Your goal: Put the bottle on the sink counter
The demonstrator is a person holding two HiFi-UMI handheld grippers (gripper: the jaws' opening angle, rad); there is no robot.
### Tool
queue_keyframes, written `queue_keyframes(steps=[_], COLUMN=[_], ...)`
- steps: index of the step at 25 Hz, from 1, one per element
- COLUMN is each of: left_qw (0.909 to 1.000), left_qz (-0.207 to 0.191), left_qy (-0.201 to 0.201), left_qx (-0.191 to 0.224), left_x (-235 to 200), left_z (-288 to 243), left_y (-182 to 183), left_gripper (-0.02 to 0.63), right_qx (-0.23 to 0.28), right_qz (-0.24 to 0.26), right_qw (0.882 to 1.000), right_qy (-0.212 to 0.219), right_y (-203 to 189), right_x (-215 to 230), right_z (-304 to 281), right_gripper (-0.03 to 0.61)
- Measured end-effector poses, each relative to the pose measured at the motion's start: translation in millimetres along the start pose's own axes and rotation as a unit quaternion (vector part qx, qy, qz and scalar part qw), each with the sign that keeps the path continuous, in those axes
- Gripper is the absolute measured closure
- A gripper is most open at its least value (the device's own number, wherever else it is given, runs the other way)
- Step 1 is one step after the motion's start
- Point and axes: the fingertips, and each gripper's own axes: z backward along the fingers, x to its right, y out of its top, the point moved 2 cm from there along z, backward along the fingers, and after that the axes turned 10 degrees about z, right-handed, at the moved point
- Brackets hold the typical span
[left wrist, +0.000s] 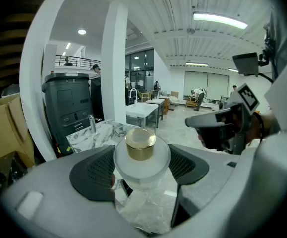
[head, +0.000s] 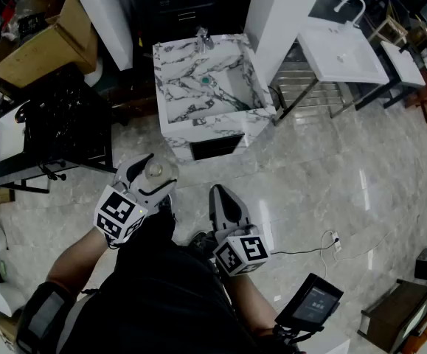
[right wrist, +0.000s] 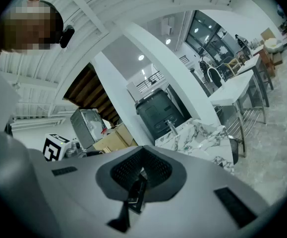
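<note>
A frosted round bottle (left wrist: 141, 163) with a gold cap stands upright between the pads of my left gripper (left wrist: 141, 168), which is shut on it. In the head view the bottle (head: 154, 170) and left gripper (head: 148, 181) hang over the floor, just short of the marble sink counter (head: 170, 98). That counter (left wrist: 99, 133), with its chrome tap, lies ahead and to the left in the left gripper view. My right gripper (head: 224, 200) hovers beside the left one, shut and holding nothing; its pads (right wrist: 153, 168) meet. The marble counter (right wrist: 202, 135) shows beyond them.
A cardboard box (head: 40, 39) and a black rack (head: 66, 124) stand left of the counter. A white pillar (head: 279, 13) and a white basin on a metal stand (head: 342, 54) are on its right. A cable (head: 331, 242) lies on the tiled floor.
</note>
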Motion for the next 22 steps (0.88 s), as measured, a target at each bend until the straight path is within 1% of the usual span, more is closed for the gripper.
queue_keyframes(steps=[2, 4, 8, 12, 15, 18, 22], left_qw=[0.9999, 0.9997, 0.9986, 0.9987, 0.9991, 0.999, 0.9989], left_qz=[0.002, -0.006, -0.036, -0.026, -0.018, -0.018, -0.02], left_qy=[-0.012, -0.023, -0.04, -0.043, -0.039, -0.04, -0.043], left_qx=[-0.008, -0.009, -0.001, 0.006, -0.002, -0.005, -0.001], left_x=[29.6, 52.2, 71.2, 63.0, 52.6, 45.4, 36.6], left_z=[25.5, 47.2, 76.7, 97.6, 107.3, 113.9, 120.7], left_y=[-16.1, -24.6, -29.8, -42.5, -59.1, -69.3, -72.7], left_gripper=[0.287, 0.287, 0.287, 0.287, 0.287, 0.287, 0.287], right_qx=[-0.01, -0.014, -0.012, -0.02, -0.033, -0.034, -0.028], right_qz=[-0.003, -0.001, 0.002, 0.004, 0.004, 0.005, 0.008], right_qw=[1.0, 1.0, 1.0, 1.0, 0.999, 0.999, 0.999], right_qy=[0.004, 0.007, 0.003, -0.013, -0.013, -0.017, -0.026], right_y=[-6.2, -9.2, -11.6, -25.9, -36.7, -39.1, -37.3], right_x=[-17.1, -32.0, -52.8, -69.4, -84.4, -94.9, -104.6], right_z=[13.2, 19.6, 18.1, 17.8, 15.7, 12.9, 10.0], right_gripper=[0.583, 0.583, 0.583, 0.583, 0.583, 0.583, 0.583])
